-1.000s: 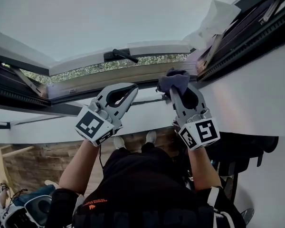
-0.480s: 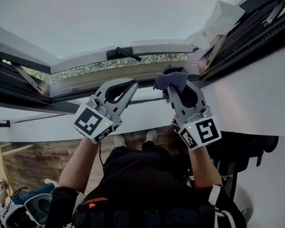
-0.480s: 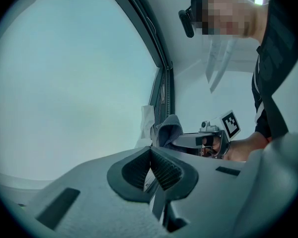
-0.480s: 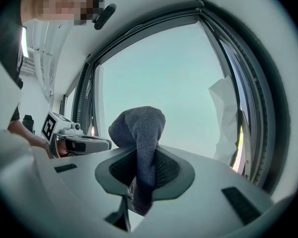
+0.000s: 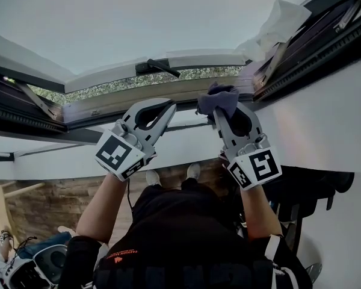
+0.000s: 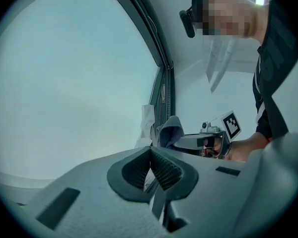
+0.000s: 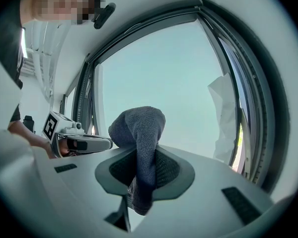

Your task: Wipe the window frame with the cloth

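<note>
squeezing a gray cloth (image 7: 139, 125) tight in the right gripper (image 7: 145, 162), top end poking up. off to the side, the left gripper (image 7: 107, 143). behind, a dark window frame (image 7: 260, 108).

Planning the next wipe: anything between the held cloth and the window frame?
Nothing visible. The grey-blue cloth in the right gripper is right at the dark window frame; the white crumpled sheet hangs further right.

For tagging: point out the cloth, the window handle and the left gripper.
cloth (image 7: 139, 125): right gripper view, bunched top.
window handle (image 5: 158, 67): head view, lever's middle.
left gripper (image 6: 150, 155): left gripper view, between fingertips.
</note>
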A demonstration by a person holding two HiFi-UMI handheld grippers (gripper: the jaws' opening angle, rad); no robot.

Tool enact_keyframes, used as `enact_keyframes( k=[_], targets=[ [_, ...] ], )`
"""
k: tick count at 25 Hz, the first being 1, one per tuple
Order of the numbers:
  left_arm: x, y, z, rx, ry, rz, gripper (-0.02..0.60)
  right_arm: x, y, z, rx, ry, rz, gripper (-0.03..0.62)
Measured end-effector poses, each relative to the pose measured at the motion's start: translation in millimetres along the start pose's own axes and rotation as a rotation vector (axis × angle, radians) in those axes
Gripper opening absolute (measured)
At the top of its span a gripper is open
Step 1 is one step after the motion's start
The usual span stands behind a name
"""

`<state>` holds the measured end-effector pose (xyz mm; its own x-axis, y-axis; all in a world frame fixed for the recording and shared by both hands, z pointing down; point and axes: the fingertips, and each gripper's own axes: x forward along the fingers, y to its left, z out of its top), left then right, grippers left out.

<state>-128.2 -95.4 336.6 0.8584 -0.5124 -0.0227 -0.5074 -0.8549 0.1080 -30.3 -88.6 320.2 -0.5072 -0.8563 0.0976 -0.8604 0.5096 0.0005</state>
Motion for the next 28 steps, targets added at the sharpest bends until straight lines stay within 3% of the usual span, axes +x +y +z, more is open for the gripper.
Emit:
enact_keyframes(
  k=[28],
  targets=[
    [17.5,-2.2,1.0,0.006,0.004,-0.031,0.020,0.9,-11.6,-5.2,0.008,0.003,-0.014,0.063]
  ],
)
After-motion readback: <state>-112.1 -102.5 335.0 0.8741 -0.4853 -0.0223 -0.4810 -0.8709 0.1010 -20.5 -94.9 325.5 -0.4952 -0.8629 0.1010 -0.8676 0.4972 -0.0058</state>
